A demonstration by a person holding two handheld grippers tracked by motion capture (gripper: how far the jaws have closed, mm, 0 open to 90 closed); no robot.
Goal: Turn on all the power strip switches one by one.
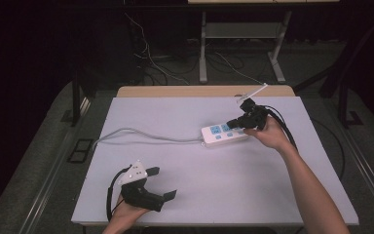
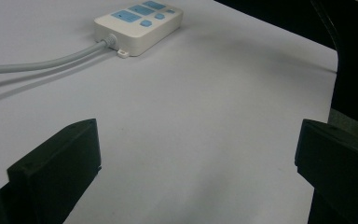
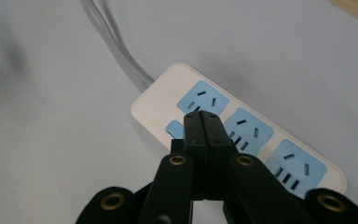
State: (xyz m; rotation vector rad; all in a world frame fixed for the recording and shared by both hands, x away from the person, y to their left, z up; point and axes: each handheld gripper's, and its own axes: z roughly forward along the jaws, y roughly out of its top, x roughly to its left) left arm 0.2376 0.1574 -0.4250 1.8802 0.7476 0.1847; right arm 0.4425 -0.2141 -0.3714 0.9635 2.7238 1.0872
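Observation:
A white power strip with blue socket faces lies on the white table, right of the middle; its grey cable runs off to the left. My right gripper hovers over the strip's right half, jaws pressed together with nothing between them. In the right gripper view the strip lies just under the shut gripper, near a small blue button. My left gripper rests near the table's front left, jaws wide apart and empty. The left gripper view shows the strip far ahead, beyond the gripper.
A wooden table edge shows behind the white sheet. Beyond it, a desk frame and loose cables sit on the dark floor. The right gripper's black cable trails along the forearm.

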